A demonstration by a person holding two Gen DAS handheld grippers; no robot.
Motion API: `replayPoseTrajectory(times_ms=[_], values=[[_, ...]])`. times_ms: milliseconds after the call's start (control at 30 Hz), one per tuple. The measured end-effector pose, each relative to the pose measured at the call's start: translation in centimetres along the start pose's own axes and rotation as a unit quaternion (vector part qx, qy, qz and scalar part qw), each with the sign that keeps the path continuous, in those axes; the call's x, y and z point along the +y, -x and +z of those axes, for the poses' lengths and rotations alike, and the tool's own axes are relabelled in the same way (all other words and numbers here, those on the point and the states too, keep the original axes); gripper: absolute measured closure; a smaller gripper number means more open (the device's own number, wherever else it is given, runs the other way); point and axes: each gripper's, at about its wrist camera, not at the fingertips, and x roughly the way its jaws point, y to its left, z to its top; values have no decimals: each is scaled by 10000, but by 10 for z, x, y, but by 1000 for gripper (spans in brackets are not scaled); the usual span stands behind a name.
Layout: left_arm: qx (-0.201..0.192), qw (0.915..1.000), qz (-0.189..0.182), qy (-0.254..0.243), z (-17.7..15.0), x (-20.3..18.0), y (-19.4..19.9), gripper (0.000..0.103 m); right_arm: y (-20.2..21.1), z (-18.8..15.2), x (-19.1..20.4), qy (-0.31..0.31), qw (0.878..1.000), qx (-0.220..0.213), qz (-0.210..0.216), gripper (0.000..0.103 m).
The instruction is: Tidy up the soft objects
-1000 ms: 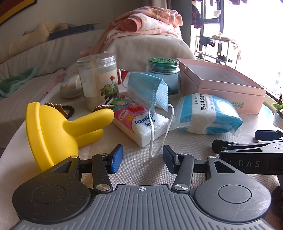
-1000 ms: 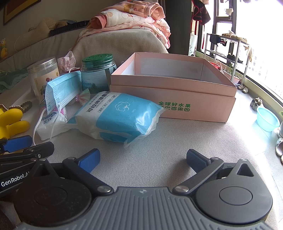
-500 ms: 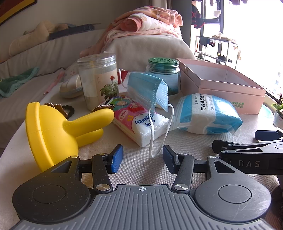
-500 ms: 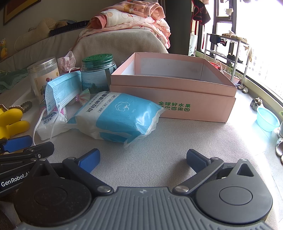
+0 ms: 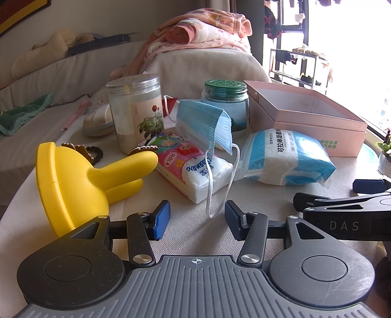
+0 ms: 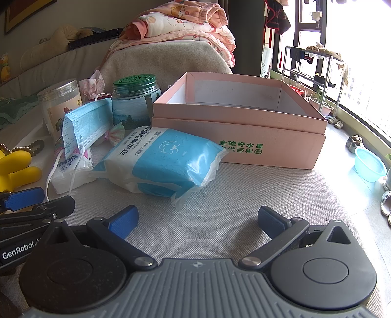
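A blue face mask (image 5: 205, 122) (image 6: 84, 128) lies draped over a small tissue pack (image 5: 193, 166) (image 6: 70, 171), its white ear loop hanging down toward my left gripper (image 5: 196, 217). That gripper is open and empty, just short of the loop. A blue-and-white wipes pack (image 5: 286, 156) (image 6: 161, 161) lies in front of the open pink box (image 5: 305, 115) (image 6: 244, 122). My right gripper (image 6: 196, 220) stands wide open and empty, a little short of the wipes pack. A yellow bunny-eared silicone piece (image 5: 73, 176) (image 6: 14, 168) lies at the left.
A clear jar (image 5: 135, 110) with a flower label and a green-lidded jar (image 5: 224, 102) (image 6: 134, 100) stand behind the mask. Folded pink clothes (image 6: 180, 22) sit on a sofa arm behind. A light blue bowl (image 6: 369, 164) is on the floor at the right, beyond the table edge.
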Motion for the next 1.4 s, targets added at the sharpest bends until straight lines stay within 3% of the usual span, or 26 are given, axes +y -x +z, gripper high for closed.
replayPoseTrajectory(times_ms=[267, 433, 567, 700, 800, 900, 1067, 1267, 1400], values=[[-5, 10000, -70, 13, 0, 0, 0, 50, -1, 0, 0, 0, 10000, -3, 1, 0], [116, 9982, -554, -196, 1, 1, 15, 52, -1, 1, 0, 30, 10000, 16, 31, 0], [-179, 9948, -931, -363, 6, 12, 51, 52, -1, 11, -6, 170, 9992, 306, 199, 0], [-588, 9932, -957, -291, 22, 33, 81, 54, -3, 16, -4, 136, 9987, 464, 161, 0], [-748, 9944, -750, -42, 35, 53, 90, 54, -2, 14, -4, 129, 9987, 482, 138, 0], [-585, 9947, -816, 214, 43, 70, 91, 55, -1, 13, -4, 130, 9988, 445, 133, 0], [-73, 9952, -975, -3, 35, 61, 77, 55, -1, 12, -3, 145, 9989, 414, 135, 0], [240, 9975, -658, 78, 19, 55, 34, 55, 4, 10, -3, 209, 9988, 377, 232, 1], [161, 9973, -705, 132, 18, 63, 25, 54, 17, 10, 2, 764, 9957, 82, 522, 15]])
